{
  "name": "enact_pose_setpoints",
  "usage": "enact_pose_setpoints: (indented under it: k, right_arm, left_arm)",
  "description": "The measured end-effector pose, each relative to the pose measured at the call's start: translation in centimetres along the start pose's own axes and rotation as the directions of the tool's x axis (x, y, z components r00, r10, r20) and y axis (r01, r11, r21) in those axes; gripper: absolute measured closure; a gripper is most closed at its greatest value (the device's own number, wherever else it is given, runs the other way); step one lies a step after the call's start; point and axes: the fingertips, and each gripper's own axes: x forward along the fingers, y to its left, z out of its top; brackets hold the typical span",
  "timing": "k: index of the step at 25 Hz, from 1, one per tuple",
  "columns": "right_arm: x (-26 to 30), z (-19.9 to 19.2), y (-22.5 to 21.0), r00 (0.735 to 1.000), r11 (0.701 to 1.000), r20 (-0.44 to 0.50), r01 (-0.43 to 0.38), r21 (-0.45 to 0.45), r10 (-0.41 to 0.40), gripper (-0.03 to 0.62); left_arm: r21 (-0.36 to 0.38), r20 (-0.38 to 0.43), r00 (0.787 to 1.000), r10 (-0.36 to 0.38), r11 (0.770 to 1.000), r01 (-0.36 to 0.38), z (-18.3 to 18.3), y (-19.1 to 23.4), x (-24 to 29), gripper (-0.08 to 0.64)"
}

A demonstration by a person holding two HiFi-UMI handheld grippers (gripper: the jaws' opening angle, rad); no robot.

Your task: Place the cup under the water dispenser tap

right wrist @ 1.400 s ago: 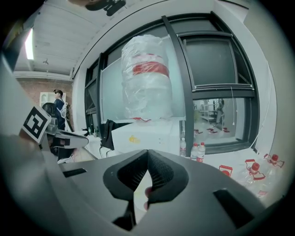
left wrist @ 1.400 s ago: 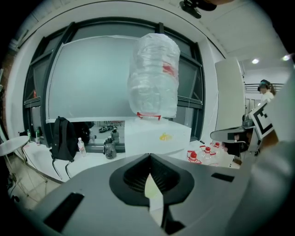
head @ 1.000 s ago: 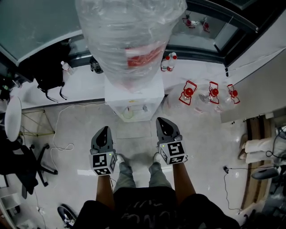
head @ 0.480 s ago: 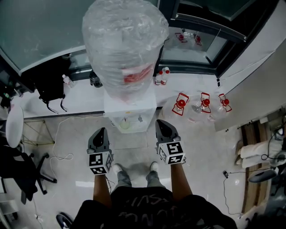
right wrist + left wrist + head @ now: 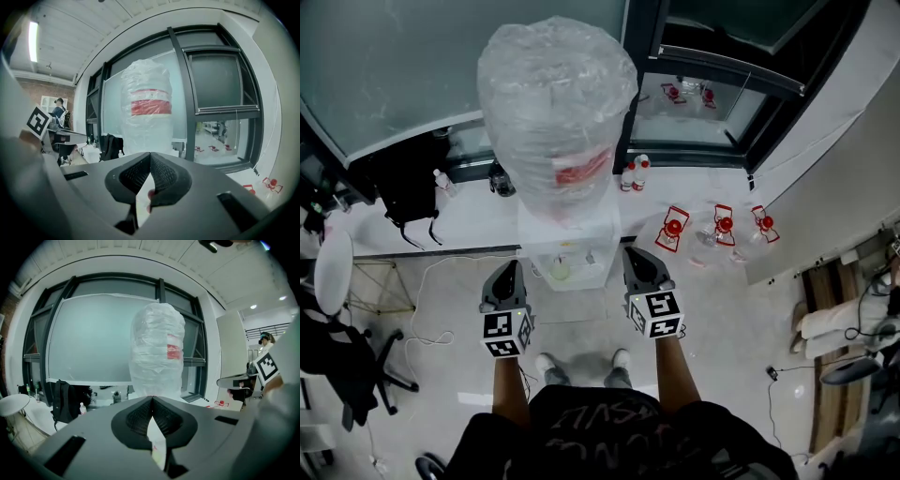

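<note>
We face a large water bottle wrapped in crinkled clear plastic film (image 5: 558, 103), standing upside down on a white box-shaped water dispenser (image 5: 567, 234) against a tall dark-framed glass wall (image 5: 394, 66). The wrap keeps us from telling how full the bottle is. A red band label (image 5: 579, 172) runs round it, but none of its print can be read. To the dispenser's left a black backpack (image 5: 405, 187) slumps on the white ledge, with a small clear bottle (image 5: 441, 180) just beside it. We hold both grippers up in front of the dispenser, one to each side of its front recess. The dark grey left gripper (image 5: 152, 399) has its ribbed pads pressed together on nothing, and the dark grey right gripper (image 5: 150, 154) is pinched closed the same way, also empty. Each carries a cube of black-and-white square markers. On the pale floor to the right lie three clear containers with red fittings (image 5: 717, 225), too small for us to see what is inside. Two small red-capped clear bottles (image 5: 634, 174) stand on the ledge right of the big bottle. The cup (image 5: 561, 270) — a small, pale greenish round shape — sits inside the dispenser's recess, below the taps, well apart from either gripper.
</note>
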Motion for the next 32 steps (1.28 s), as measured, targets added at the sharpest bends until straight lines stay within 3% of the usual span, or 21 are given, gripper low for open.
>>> enact_pose_setpoints:
  k: [10,14,19,32]
  right_arm:
    - [-0.1,2.8,0.9,0.999,0.998,0.039,-0.025,-0.058,0.027,0.578]
    - [-0.1,3.3,1.0,0.998,0.998,0.044,-0.043,-0.045,0.045,0.578]
    - [-0.7,4.2,0.6,0.996,0.999,0.079,-0.038,0.016,0.037,0.578]
    - [-1.9,5.1,1.6,0.996,0.997,0.085,-0.026,-0.066,0.031,0.578]
  left_arm:
    - [-0.009,0.056,0.998,0.006,1.000,-0.006,3.0,0.0,-0.7,0.545]
    - [0.016,0.070,0.998,-0.009,1.000,0.008,3.9,-0.4,-0.5,0.545]
    - [-0.004,0.081,0.997,-0.013,1.000,0.013,4.4,-0.7,-0.9,0.545]
    - [-0.005,0.112,0.994,-0.021,1.000,0.022,5.5,-1.3,-2.5,0.545]
